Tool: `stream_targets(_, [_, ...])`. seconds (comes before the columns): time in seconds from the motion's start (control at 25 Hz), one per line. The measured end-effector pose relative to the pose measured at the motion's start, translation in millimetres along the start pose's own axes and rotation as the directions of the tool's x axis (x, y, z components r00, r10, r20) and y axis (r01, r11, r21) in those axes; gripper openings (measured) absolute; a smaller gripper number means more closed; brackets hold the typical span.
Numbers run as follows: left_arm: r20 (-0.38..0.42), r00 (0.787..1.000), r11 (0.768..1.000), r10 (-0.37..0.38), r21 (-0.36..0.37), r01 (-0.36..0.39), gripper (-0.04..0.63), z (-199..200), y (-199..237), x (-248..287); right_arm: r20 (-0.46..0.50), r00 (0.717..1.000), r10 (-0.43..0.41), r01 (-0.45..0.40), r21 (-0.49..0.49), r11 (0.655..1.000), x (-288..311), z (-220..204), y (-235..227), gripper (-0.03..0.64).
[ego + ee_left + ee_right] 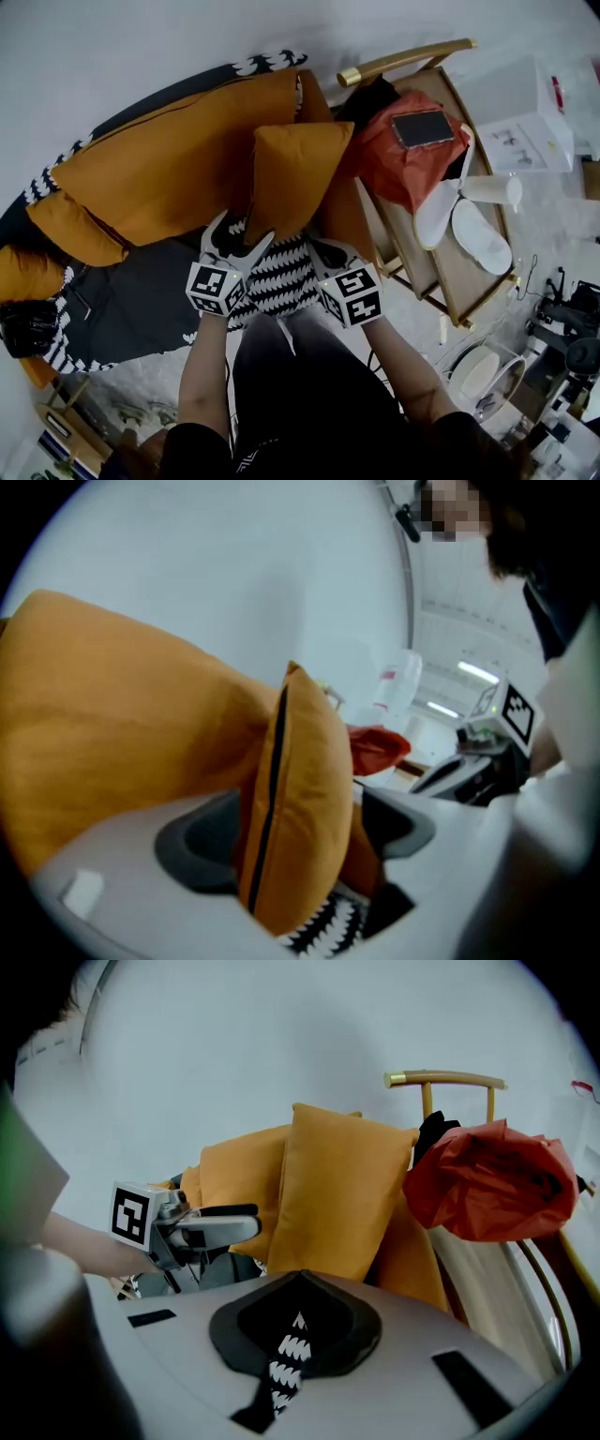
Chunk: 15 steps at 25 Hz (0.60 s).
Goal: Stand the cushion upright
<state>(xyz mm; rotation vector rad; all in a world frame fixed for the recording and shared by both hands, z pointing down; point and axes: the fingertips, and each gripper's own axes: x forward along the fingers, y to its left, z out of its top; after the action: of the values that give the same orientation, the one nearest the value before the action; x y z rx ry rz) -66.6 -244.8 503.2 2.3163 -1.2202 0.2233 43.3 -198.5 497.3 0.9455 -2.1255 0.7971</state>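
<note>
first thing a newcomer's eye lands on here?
The orange cushion standing upright at the centre of the head view, its lower edge pinched by the left gripper. Next comes the red bag on the wooden chair at the right, with a phone lying on top.

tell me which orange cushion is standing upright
The small square cushion held in the left gripper, beside the red bag; the larger orange cushions left of it lie slumped.

Left hand-held gripper [241, 246], right hand-held gripper [323, 255]: white shells, black-white marker cubes [217, 287]. Dark short sleeves [192, 442].
</note>
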Motion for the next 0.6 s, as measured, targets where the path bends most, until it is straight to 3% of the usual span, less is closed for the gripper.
stream_targets(0.24, [-0.017,1.0,0.999,0.022,0.034,-0.021,0.349,23.4,-14.0,-20.3,0.038,0.999,-0.034,0.033,0.017,0.999,-14.6,11.5,-7.3,-0.005])
stream_targets(0.52, [-0.021,0.999,0.999,0.05,0.001,-0.05,0.296,38.8,-24.1,-43.5,0.082,0.994,-0.07,0.067,0.034,0.997,-35.2,21.3,-8.6,-0.005])
stream_targets(0.6, [-0.027,0.997,0.998,0.066,0.01,-0.066,0.25,43.6,-24.8,-48.3,0.093,0.993,-0.08,0.077,0.031,0.997,-39.6,24.2,-7.3,-0.005])
